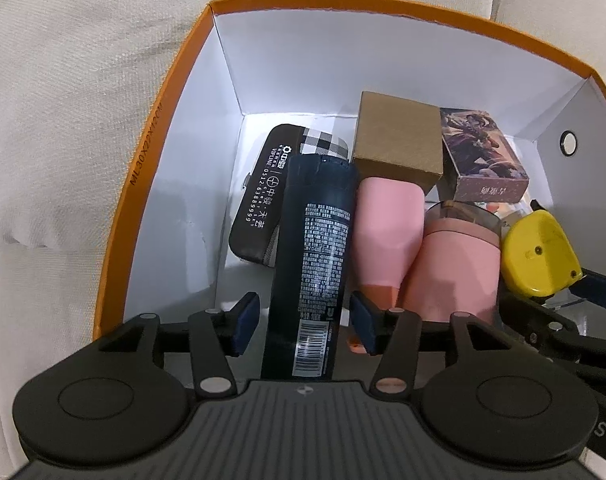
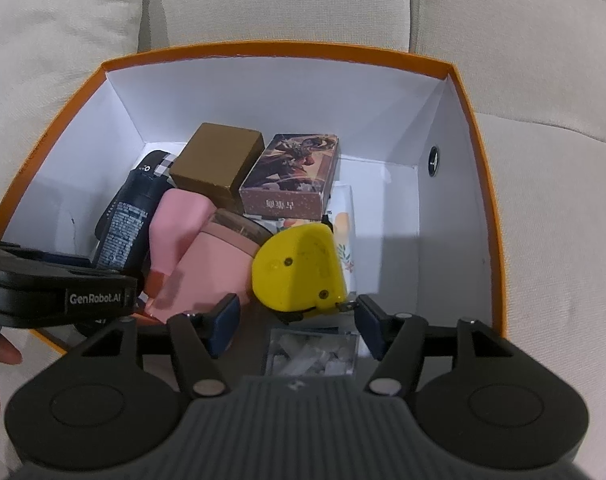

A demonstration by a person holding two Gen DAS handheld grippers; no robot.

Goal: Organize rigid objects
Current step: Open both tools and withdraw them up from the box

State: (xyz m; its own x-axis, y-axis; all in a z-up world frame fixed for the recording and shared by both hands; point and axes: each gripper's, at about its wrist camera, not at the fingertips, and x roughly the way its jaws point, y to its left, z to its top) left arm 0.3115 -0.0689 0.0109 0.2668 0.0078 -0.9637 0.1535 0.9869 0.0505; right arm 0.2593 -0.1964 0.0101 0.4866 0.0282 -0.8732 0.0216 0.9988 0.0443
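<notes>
The left gripper [image 1: 304, 322] is spread wide around the dark blue bottle [image 1: 315, 248], its pads not touching it. The right gripper [image 2: 297, 322] is also spread, beside the yellow tape measure [image 2: 297, 266]. All lie inside the orange box [image 2: 477, 184], crowded by a pink cup [image 1: 457, 264], a brown carton [image 1: 397, 140] and a card box [image 2: 291, 178].

Furniture: a cream sofa [image 2: 503, 60] is seen on all sides.
Cushions: seams are shown between back cushions [image 2: 287, 4] and seat cushion [image 2: 551, 208].
Fabric: a fine woven texture [image 1: 63, 92] is seen, creased at the left.
Light: soft, even; the cloth is lit without hard shadows.
</notes>
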